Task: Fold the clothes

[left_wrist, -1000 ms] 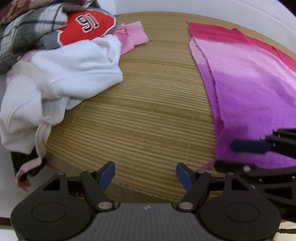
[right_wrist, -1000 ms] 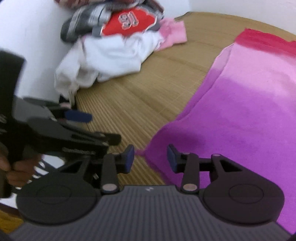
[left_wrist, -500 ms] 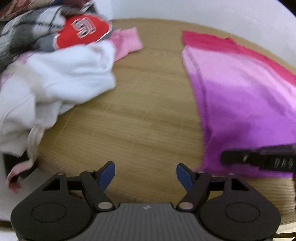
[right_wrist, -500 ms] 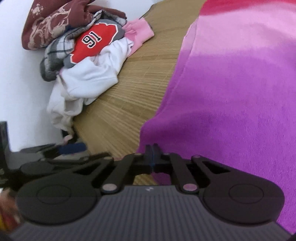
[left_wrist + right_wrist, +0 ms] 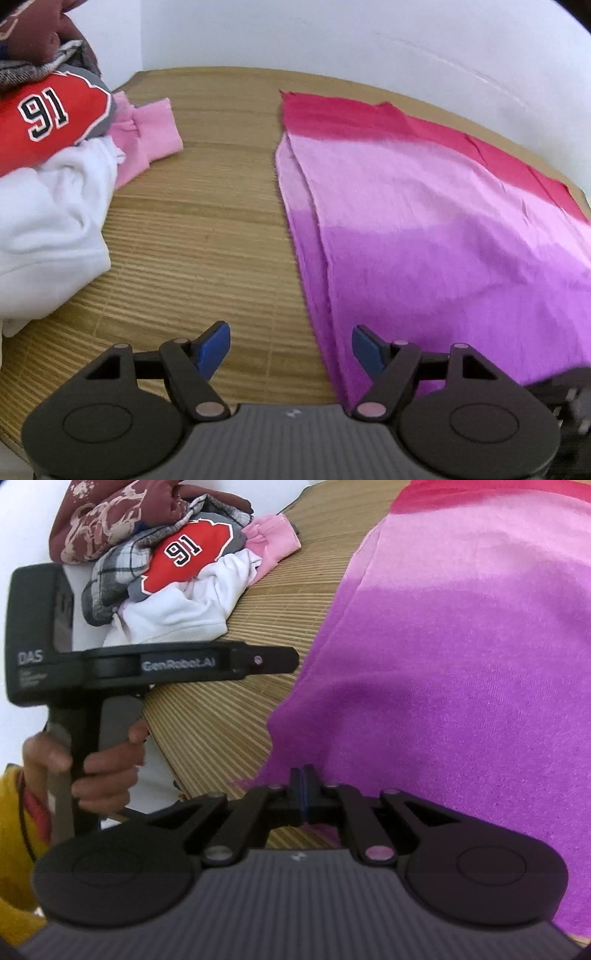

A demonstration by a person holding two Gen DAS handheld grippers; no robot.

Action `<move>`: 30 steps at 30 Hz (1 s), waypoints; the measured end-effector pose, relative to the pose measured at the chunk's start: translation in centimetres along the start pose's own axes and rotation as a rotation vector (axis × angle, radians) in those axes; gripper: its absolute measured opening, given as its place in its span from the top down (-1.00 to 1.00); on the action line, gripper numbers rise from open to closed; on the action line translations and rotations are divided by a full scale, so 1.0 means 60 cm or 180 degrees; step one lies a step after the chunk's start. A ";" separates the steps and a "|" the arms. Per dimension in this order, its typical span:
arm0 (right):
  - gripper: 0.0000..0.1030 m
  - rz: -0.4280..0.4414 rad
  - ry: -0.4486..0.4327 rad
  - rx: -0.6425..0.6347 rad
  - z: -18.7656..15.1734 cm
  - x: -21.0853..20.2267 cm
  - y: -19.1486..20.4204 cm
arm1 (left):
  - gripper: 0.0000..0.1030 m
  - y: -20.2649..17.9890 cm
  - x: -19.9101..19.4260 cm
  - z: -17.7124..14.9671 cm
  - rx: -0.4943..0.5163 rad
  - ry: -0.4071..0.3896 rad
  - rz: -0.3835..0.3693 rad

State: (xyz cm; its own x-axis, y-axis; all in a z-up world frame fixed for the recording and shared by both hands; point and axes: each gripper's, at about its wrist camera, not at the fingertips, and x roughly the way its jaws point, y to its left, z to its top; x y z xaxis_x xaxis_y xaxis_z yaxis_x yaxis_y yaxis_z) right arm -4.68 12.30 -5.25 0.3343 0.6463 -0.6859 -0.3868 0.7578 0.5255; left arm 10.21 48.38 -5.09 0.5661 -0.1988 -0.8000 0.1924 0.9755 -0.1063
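Right claw [image 5: 303, 794] newly clamped on purple garment's [image 5: 461, 672] near corner.

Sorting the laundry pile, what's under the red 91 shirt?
Under the red shirt lie a white garment, a pink one and plaid cloth. Anything deeper is covered.

A garment [image 5: 424, 229] lies spread on the mat [image 5: 207, 236], clothes pile [image 5: 55, 155] left.
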 end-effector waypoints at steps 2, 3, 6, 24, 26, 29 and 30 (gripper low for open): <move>0.85 0.0001 -0.0100 -0.0031 0.010 -0.012 0.004 | -0.45 0.006 0.000 -0.011 -0.0036 0.0053 -0.0120; 0.84 -0.0012 -0.0163 -0.0052 0.017 -0.018 0.005 | -0.45 0.007 0.000 -0.015 -0.0068 0.0074 -0.0197; 0.48 -0.0157 -0.0335 -0.0004 0.041 -0.026 -0.003 | -0.47 -0.005 0.003 -0.024 -0.0055 0.0077 -0.0274; 0.25 -0.0225 0.0116 0.0104 0.115 0.057 -0.003 | -0.43 -0.047 -0.023 -0.036 0.0076 -0.0202 -0.0436; 0.28 -0.0211 0.0102 0.0203 0.115 0.053 -0.015 | -0.37 -0.033 -0.014 -0.034 -0.0024 -0.0165 -0.0502; 0.27 -0.0192 0.0070 0.0349 0.115 0.047 -0.031 | -0.31 -0.030 -0.006 -0.032 0.0010 -0.0153 -0.0575; 0.27 -0.0185 0.0061 0.0387 0.115 0.046 -0.035 | -0.29 -0.032 -0.004 -0.032 0.0028 -0.0156 -0.0572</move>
State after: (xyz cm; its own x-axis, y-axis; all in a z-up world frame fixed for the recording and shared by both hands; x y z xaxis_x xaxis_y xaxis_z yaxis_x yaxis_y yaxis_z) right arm 2.95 13.11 -4.75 0.3364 0.6000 -0.7258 -0.2599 0.7999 0.5409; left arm 8.15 46.71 -5.84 0.5602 -0.3744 -0.7389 0.3009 0.9231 -0.2396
